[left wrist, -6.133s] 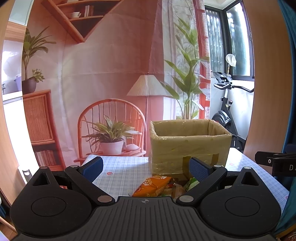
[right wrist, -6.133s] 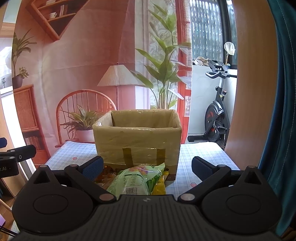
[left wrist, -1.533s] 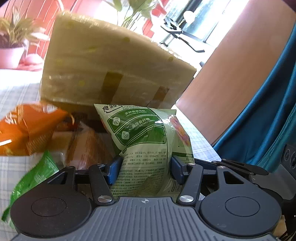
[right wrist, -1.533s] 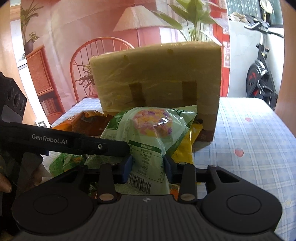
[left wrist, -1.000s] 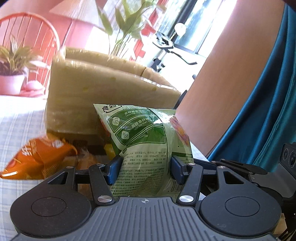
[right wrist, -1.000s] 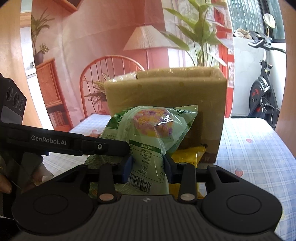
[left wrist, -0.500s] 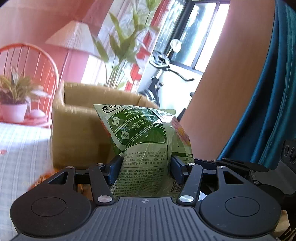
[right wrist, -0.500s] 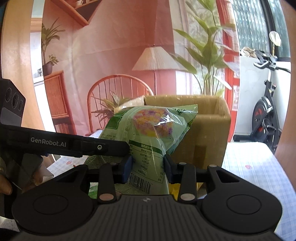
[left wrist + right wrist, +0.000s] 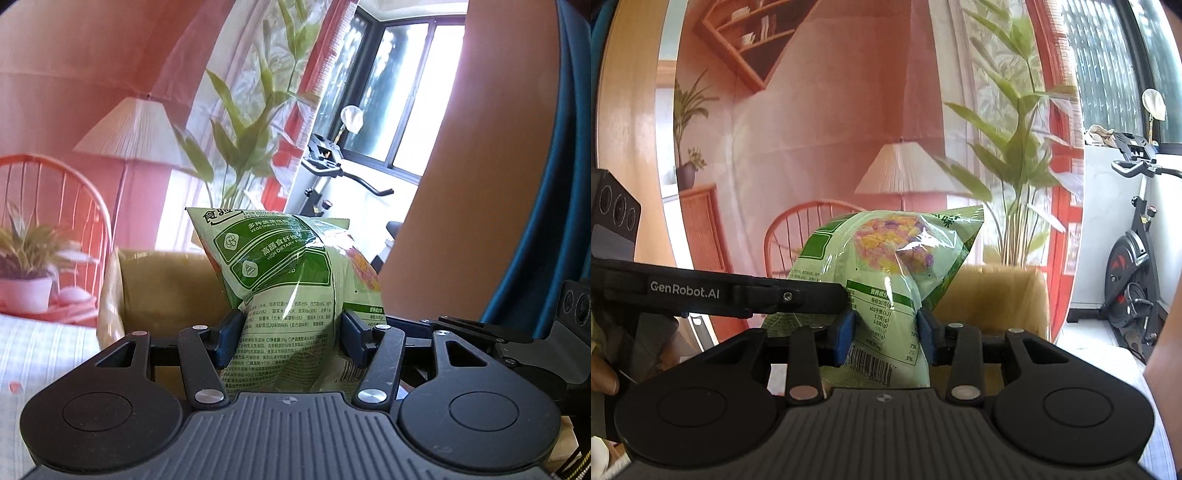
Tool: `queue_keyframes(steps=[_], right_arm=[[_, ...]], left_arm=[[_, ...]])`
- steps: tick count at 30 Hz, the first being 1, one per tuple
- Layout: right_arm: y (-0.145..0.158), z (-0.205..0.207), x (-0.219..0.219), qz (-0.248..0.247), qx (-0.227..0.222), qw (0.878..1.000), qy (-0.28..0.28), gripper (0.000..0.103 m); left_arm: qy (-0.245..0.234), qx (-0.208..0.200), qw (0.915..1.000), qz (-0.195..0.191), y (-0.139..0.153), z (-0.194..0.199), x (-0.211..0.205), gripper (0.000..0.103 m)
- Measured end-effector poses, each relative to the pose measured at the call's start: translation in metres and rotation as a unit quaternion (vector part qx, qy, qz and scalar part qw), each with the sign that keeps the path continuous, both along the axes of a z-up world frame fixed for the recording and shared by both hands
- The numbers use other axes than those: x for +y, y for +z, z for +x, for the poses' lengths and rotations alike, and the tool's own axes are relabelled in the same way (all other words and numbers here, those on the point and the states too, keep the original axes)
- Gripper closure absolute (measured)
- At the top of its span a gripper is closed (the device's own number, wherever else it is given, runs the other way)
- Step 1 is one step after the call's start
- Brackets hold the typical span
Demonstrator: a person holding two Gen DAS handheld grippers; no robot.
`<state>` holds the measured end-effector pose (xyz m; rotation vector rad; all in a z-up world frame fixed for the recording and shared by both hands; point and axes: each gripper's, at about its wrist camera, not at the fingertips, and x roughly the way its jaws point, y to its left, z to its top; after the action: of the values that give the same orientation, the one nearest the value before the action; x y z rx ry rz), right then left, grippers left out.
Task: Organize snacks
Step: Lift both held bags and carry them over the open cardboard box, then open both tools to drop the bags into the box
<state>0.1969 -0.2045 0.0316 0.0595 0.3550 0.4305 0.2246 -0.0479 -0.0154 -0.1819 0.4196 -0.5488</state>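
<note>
Left wrist view, nearest first: the left gripper [image 9: 291, 338] has its blue pads pinching the lower part of a green snack bag [image 9: 284, 284], which stands upright between them. In the right wrist view the right gripper [image 9: 885, 334] pinches the same bag [image 9: 886, 273] lower down, its pads [image 9: 845, 334] squeezing the film into a narrow waist. So one bag is held by two grippers, side by side.

Just behind the bag, and lower, stands the cardboard box [image 9: 162, 284], open at the top; its rim [image 9: 1001, 271] shows past the bag on the right. The bag hangs in the air in front of the box, not yet over its opening.

To do this step well, I judge both hands should carry the bag forward together at one height until it clears the near rim, then lower it inside before letting go. Pulling the hands apart could tear or stretch the film; letting go early would drop it short of the box.

Count: one snack bag in view, one box, two grippers. Beyond the box are one exercise bike [image 9: 1134, 266], one lamp [image 9: 905, 170] and one red chair [image 9: 55, 206].
</note>
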Motion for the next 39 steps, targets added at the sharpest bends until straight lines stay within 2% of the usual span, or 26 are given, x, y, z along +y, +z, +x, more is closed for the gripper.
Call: queue_keyframes(steps=[8,13,17,24,29,36,39], right_arm=[[0.004,0.069,-0.013,-0.014,0.027,1.000,-0.002,0.064],[-0.010,0.111,-0.029,-0.015,0.052,0.998,-0.013,0.064],[-0.025,0.142,-0.039,-0.013,0.094,0.995,-0.022,0.064],[-0.052,0.169,-0.036,-0.032,0.155,0.987,-0.033,0.064],[-0.067,0.177,-0.035,-0.029,0.181,0.982,-0.040,0.064],[-0.074,0.181,-0.026,-0.065,0.191,0.977,-0.076,0.066],[-0.074,0.181,-0.023,-0.073,0.190,0.975,-0.087,0.064]], left_arm=[[0.000,0.053,0.9986,-0.003,0.003,0.076,-0.014,0.043],[-0.003,0.088,0.9960,0.017,-0.008,0.120,-0.031,0.043],[0.003,0.123,0.9918,0.035,-0.020,0.147,-0.041,0.043],[0.007,0.172,0.9839,0.049,-0.047,0.170,-0.044,0.043],[0.010,0.180,0.9814,0.067,-0.057,0.178,-0.050,0.043],[0.008,0.189,0.9787,0.080,-0.064,0.187,-0.059,0.042],[0.011,0.194,0.9767,0.092,-0.066,0.189,-0.062,0.037]])
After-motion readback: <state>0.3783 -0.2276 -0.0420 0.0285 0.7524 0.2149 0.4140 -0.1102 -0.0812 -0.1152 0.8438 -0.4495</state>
